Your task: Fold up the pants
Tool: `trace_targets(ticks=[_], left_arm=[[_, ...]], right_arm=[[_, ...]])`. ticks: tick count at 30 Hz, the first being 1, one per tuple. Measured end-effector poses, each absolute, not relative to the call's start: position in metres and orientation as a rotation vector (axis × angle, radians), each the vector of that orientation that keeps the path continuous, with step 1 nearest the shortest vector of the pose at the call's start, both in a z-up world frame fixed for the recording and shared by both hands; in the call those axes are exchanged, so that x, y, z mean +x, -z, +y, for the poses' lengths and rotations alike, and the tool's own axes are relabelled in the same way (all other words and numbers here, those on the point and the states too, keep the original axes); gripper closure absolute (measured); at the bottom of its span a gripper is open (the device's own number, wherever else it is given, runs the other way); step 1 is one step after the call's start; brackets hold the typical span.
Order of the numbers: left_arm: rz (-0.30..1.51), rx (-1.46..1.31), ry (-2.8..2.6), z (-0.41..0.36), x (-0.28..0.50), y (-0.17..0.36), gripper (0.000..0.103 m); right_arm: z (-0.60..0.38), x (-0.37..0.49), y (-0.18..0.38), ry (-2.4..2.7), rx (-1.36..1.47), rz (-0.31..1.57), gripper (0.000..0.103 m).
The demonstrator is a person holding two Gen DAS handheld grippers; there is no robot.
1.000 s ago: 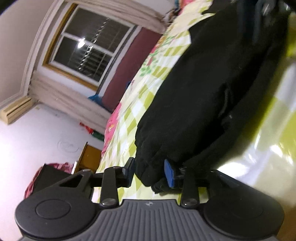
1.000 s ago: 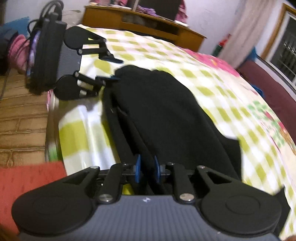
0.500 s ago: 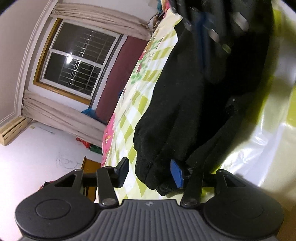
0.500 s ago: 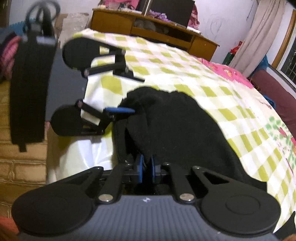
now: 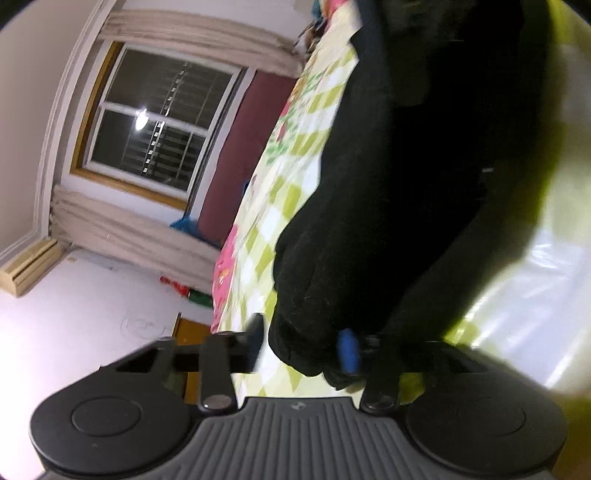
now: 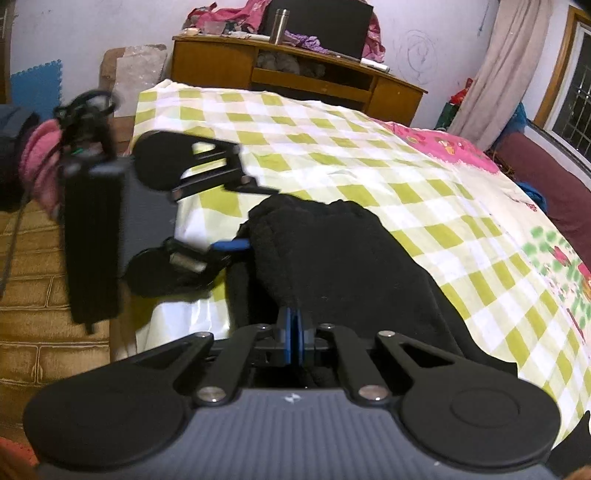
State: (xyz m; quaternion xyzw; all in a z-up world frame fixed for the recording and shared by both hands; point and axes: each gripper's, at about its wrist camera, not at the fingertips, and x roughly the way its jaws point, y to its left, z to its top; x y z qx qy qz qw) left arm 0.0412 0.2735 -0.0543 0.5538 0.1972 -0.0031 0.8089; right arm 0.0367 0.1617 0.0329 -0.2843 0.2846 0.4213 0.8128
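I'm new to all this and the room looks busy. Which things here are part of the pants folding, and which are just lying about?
Part of the job:
- black pants
- right gripper, shut on the pants
- left gripper, closing around the pants' end
- checked bedsheet beneath

Just lying about:
- wooden desk
- steel flask
- curtains
- window

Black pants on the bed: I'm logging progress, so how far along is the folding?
Done: the black pants lie bunched and doubled on the checked bedsheet, not yet a neat fold. In hand: the right gripper is shut on the near edge; the left gripper is closing around the far end, pads not yet pressing. Left: fold and flatten.
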Motion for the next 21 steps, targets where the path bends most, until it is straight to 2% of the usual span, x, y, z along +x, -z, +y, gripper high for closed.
trace_targets(ticks=[2,5,8,10,12,17,21], left_arm=[[0.415,1.124,-0.016,0.275,0.039,0.045,0.070],[0.456,1.045,-0.040,0.281,0.031,0.045,0.071],[0.498,1.142,-0.049,0.277,0.025,0.076,0.080],[0.488,1.174,-0.067,0.271,0.022,0.082,0.080],[0.496,1.127,-0.082,0.271,0.021,0.072,0.071],[0.521,1.047,-0.150,0.276,0.012,0.046,0.066],[0.504,0.994,-0.164,0.266,0.003,0.027,0.058]], right_arm=[[0.164,0.032,-0.032,-0.911,-0.608,0.609,0.099],[0.166,0.028,-0.028,-0.921,-0.591,0.614,0.099],[0.178,0.033,-0.005,-0.926,-0.627,0.704,0.097],[0.183,0.037,0.014,-0.910,-0.625,0.753,0.091],[0.180,0.036,0.012,-0.906,-0.608,0.739,0.091],[0.135,0.043,-0.035,-0.878,-0.425,0.666,0.092],[0.072,0.067,-0.054,-0.681,-0.305,0.661,0.081]])
